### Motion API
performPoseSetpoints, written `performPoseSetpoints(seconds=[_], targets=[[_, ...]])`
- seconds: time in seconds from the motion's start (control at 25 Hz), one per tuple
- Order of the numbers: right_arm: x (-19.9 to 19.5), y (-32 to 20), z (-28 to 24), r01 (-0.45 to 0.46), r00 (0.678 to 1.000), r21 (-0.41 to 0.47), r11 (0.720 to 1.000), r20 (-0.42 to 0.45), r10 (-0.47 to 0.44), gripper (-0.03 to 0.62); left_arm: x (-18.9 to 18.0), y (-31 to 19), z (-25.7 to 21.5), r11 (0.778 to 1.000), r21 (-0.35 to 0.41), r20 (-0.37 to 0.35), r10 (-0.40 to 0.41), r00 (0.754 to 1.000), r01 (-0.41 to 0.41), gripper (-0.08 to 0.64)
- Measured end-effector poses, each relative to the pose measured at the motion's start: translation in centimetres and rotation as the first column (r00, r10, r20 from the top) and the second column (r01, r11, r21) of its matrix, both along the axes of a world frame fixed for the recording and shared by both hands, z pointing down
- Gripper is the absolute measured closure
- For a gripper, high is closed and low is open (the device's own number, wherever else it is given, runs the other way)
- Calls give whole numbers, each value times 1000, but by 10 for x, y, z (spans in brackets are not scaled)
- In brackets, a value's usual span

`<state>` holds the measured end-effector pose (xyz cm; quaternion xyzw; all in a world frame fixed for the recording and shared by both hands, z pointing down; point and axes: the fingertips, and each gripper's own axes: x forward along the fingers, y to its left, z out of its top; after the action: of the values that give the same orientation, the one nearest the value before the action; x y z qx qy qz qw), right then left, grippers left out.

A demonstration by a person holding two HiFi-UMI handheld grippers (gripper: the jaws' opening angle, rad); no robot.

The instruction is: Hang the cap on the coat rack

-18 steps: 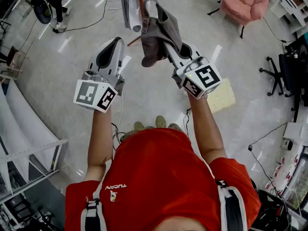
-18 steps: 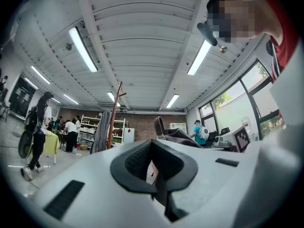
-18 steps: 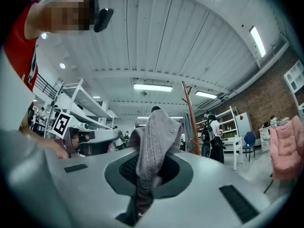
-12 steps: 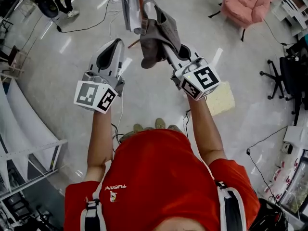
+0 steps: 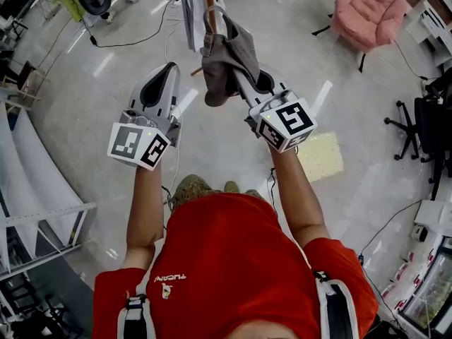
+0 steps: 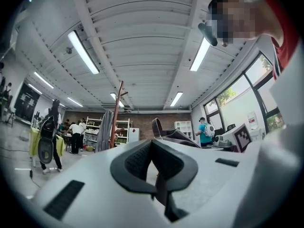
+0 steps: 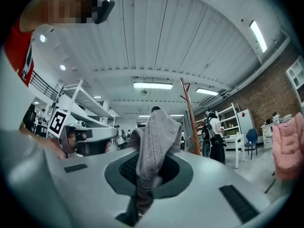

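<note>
Now coat rack [image 7: 189, 113] stands just ahead of rt tongs [image 5: 244, 76], which pinch grey cap [image 5: 224, 55] by its fabric; lt tongs [image 5: 164, 73] closed, empty, alongside. Risk: cap's floppy, may miss rack & drop once released.

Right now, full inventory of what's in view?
cap: one, grey-brown, clamped in the right gripper, close to the rack
coat rack: one, brown wooden pole, ahead of both grippers
garment: one, grey, hanging on the coat rack
armchair: one, pink, on the floor at far right
office chair: at least one, black, right edge
mat: one, pale yellow, on the floor by the right arm
people: several, standing in the background
left gripper: grey, shut, empty
right gripper: grey, shut on the cap
shirt: red, on the person holding the grippers
</note>
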<state>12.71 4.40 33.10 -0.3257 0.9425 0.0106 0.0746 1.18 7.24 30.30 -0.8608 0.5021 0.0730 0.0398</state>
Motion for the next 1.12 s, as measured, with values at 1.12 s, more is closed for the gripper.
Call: performPoseSetpoints(seconds=[1.12], targets=[[-140, -308, 10, -303, 946, -56, 951, -137, 293, 560, -148, -277, 0, 986, 6, 2, 167, 986, -167, 552]])
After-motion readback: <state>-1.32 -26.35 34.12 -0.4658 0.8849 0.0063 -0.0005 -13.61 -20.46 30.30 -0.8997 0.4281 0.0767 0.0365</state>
